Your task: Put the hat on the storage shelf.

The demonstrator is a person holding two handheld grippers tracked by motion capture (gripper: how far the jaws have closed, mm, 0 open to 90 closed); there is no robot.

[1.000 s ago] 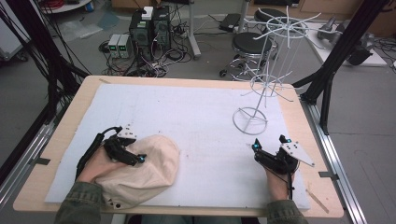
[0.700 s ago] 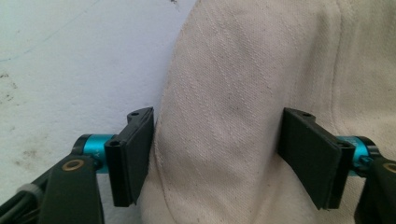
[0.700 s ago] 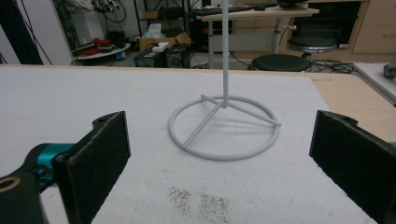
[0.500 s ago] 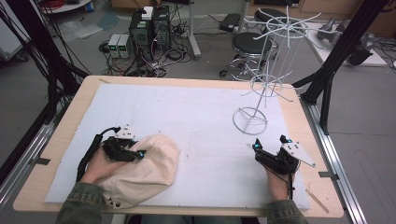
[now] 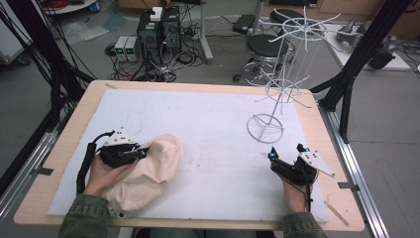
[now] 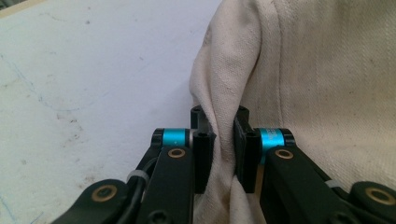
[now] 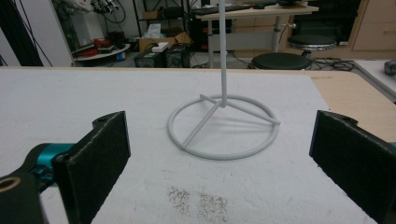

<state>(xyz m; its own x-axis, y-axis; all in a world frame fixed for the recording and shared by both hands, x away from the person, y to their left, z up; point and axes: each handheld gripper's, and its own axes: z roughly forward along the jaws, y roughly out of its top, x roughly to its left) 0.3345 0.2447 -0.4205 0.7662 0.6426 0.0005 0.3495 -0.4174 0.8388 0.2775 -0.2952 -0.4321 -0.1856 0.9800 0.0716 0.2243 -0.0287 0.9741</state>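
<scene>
Two hand-held grippers: one at each lower corner of the tabletop (image 5: 64, 148), both low over the white mat (image 5: 213, 124).
Left hand-held gripper (image 5: 141, 153): at about 8 o'clock on the mat, jaws pointing toward 3 o'clock, drawn narrow and pinching a fold of the cream cloth (image 5: 143, 173).
Left gripper view: the two black pads (image 6: 203, 156) squeeze a raised ridge of cloth (image 6: 299, 84) between them, the fabric bunching up above the pads.
Left hand (image 5: 101, 173): wrapped around the gripper body, resting partly against the cloth, with a black cable looping off toward 9 o'clock.
Cream cloth: a rumpled heap lying on the mat at 7 to 8 o'clock, its near edge reaching the front of the mat, its far lobe just past the left jaws.
Wire stand (image 5: 277, 94): white, upright at about 2 o'clock, ring base (image 5: 265, 128) flat on the mat, spokes spreading out at two heights.
Right hand-held gripper (image 5: 286, 154): at about 4 o'clock, jaws spread wide, nothing between them.
Right gripper view: the ring base (image 7: 223, 127) sits straight ahead at 12 o'clock, apart from both pads (image 7: 105, 154).
Cloth and stand: well apart, bare mat between them.
</scene>
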